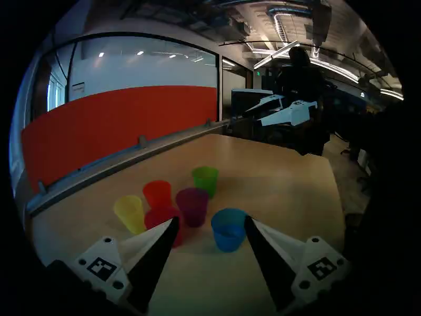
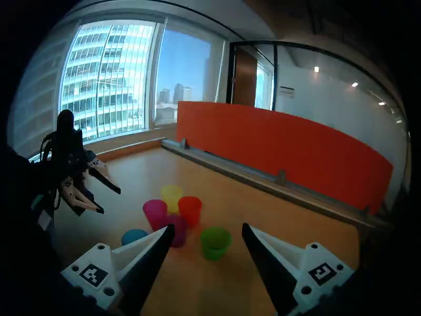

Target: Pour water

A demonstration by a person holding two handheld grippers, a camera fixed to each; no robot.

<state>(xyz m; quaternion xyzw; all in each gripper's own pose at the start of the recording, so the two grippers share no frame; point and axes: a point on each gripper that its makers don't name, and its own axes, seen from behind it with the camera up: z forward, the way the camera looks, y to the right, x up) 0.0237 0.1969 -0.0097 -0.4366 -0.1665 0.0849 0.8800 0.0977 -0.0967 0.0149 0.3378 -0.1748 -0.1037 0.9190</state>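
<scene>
Light wooden surface (image 1: 284, 174), wide, pale tan in the left gripper view and warmer orange in the right gripper view. Along its far edge, a grey metal rail (image 1: 105, 164) with small upright brackets. Just behind the rail, a long orange-red partition panel (image 1: 121, 124), upright. Above the panel, a white frosted glass wall (image 1: 142, 68) in a black frame, dotted with small bright lights. Overhead in the left gripper view, a ribbed silver duct (image 1: 281, 23) and long strip lights (image 1: 276, 52). In the right gripper view, tall windows (image 2: 187, 73) beyond the surface, with a gridded high-rise block (image 2: 105, 79) and blue sky outside; beside them, a brown wooden panel (image 2: 244, 76).
</scene>
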